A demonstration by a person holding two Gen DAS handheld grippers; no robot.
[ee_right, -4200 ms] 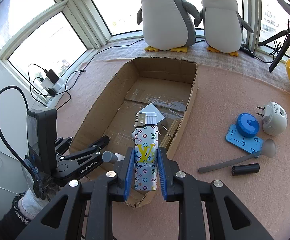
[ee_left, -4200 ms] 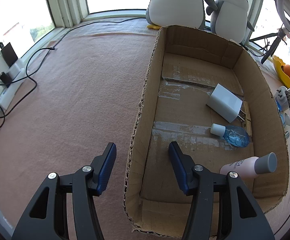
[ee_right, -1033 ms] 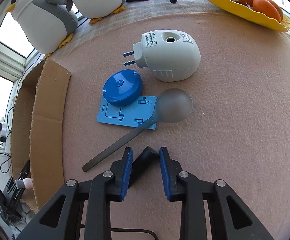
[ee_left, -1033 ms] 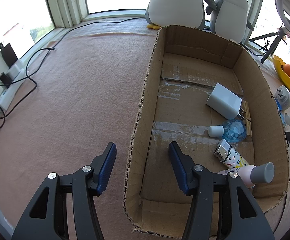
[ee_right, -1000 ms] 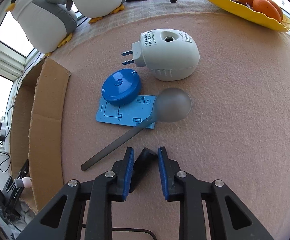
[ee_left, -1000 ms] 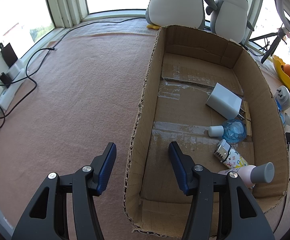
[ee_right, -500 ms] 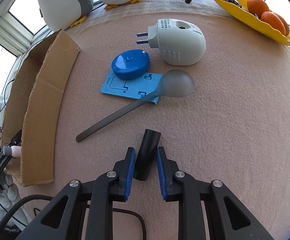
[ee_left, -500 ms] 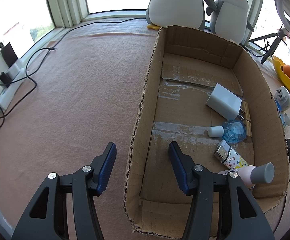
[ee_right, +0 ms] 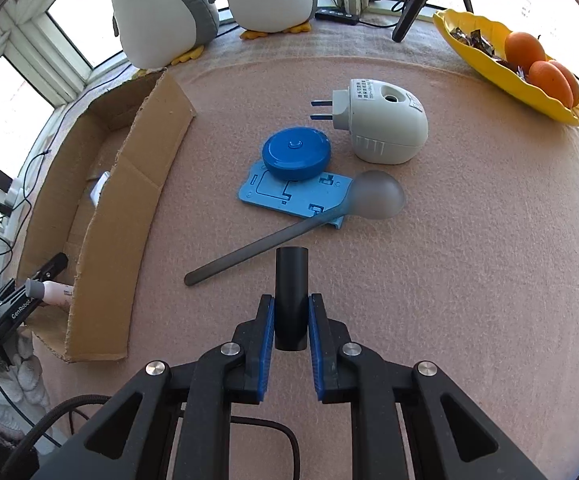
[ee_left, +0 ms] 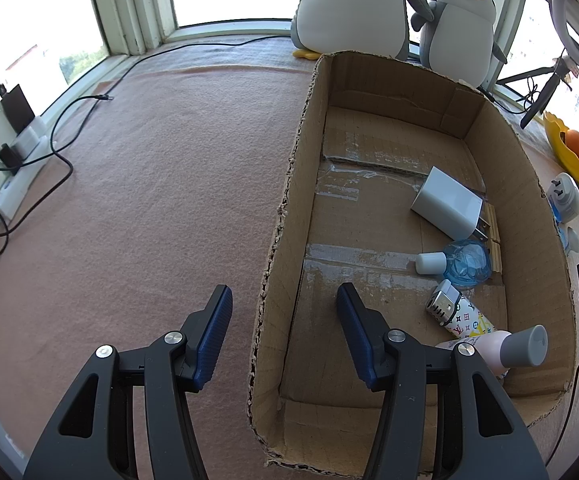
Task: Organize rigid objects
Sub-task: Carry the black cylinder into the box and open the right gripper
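Observation:
My right gripper (ee_right: 289, 312) is shut on a black cylinder (ee_right: 290, 280) and holds it above the pink cloth. Just beyond it lie a grey spoon (ee_right: 289, 232), a blue flat plate (ee_right: 293, 196), a blue round disc (ee_right: 295, 152) and a white plug-in device (ee_right: 381, 124). My left gripper (ee_left: 281, 320) is open and empty, straddling the near left wall of the cardboard box (ee_left: 289, 208). In the box lie a white charger (ee_left: 447, 204), a small blue bottle (ee_left: 461, 262), a patterned lighter (ee_left: 457, 312) and a pink bottle (ee_left: 505, 348).
Two penguin plush toys (ee_right: 209, 0) stand behind the box by the window. A yellow fruit dish (ee_right: 509, 60) with oranges is at the far right, beside a black tripod (ee_right: 413, 4). Cables and chargers (ee_left: 13, 132) lie at the left edge.
My right gripper has closed on the black cylinder and lifted it off the cloth, pulling back from the spoon. The left gripper has not moved.

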